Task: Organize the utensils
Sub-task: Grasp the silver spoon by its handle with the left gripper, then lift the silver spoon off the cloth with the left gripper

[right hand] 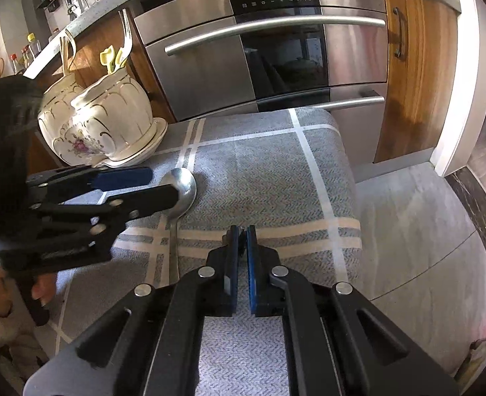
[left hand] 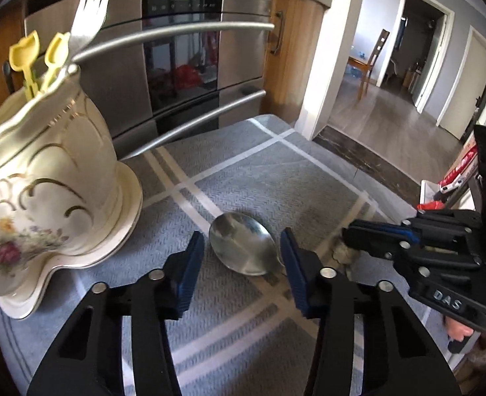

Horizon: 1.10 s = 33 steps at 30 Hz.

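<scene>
- Kitchen setting: grey checked cloth (right hand: 269, 171) covers the table before a steel oven (right hand: 276, 52).
- Spoon (left hand: 241, 247) lies on the cloth beside the floral vase (left hand: 45, 178) holding a fork (left hand: 89, 10) — the likely destination.
- Left gripper (left hand: 243, 264): jaws half open, straddling the bowl, not gripping.
- Right gripper (right hand: 242, 257): jaws shut, empty — parked clear.

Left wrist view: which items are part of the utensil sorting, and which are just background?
Job:
spoon lying on the cloth
ceramic holder with fork and yellow utensils
left gripper, jaws astride the spoon bowl

Background:
oven
chair
checked cloth
</scene>
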{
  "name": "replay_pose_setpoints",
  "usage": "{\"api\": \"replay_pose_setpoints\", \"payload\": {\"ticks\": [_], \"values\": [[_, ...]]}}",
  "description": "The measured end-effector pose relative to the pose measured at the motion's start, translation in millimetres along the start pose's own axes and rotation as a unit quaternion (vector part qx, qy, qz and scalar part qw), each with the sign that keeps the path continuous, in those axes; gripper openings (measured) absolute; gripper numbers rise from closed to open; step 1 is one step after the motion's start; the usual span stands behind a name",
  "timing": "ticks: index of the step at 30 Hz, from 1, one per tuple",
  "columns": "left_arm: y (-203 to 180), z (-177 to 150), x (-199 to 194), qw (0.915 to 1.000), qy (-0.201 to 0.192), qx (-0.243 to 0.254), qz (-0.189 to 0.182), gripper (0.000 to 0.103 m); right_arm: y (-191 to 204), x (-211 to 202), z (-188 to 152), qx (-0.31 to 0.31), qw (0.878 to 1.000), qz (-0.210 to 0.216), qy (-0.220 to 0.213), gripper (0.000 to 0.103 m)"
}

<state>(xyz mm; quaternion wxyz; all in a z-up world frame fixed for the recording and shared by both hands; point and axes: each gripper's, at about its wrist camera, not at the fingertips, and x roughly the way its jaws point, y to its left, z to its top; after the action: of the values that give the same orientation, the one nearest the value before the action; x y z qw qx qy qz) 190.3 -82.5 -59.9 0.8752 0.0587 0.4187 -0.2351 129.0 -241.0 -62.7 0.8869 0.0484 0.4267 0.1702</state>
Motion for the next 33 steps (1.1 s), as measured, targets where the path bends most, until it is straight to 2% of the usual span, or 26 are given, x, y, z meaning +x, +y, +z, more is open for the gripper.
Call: {"api": "replay_pose_setpoints", "payload": {"ticks": [5, 10, 13, 15, 21, 28, 33], "values": [[5.1, 2.0, 11.7, 0.9999, 0.011, -0.011, -0.002, 0.037, -3.3, -0.1, 0.5, 0.008, 1.000, 0.007, 0.002, 0.004], [4.4, 4.0, 14.8, 0.9999, 0.010, -0.002, -0.002, 0.035, -4.3, -0.2, 0.2, 0.011, 1.000, 0.009, 0.000, 0.004], [5.0, 4.4, 15.8, 0.9999, 0.011, -0.001, 0.000, 0.028, -3.6, -0.9, 0.2, 0.011, 1.000, 0.008, -0.001, 0.004], [6.7, 4.2, 15.8, 0.9999, 0.011, -0.005, 0.003, 0.018, -4.2, -1.0, 0.3, 0.012, 1.000, 0.009, -0.001, 0.004], [10.1, 5.3, 15.1, 0.9999, 0.006, -0.011, 0.005, 0.011, -4.7, -1.2, 1.1, 0.013, 1.000, 0.009, -0.003, 0.004], [3.8, 4.9, -1.1, 0.9997, -0.023, 0.006, 0.012, 0.007, -3.1, -9.1, 0.6, 0.009, 1.000, -0.001, -0.024, 0.004], [1.5, 7.0, -28.3, 0.9983, -0.058, 0.010, 0.008, 0.005, 0.0, -27.5, 4.6, 0.011, 0.998, -0.010, -0.055, 0.003]]}}
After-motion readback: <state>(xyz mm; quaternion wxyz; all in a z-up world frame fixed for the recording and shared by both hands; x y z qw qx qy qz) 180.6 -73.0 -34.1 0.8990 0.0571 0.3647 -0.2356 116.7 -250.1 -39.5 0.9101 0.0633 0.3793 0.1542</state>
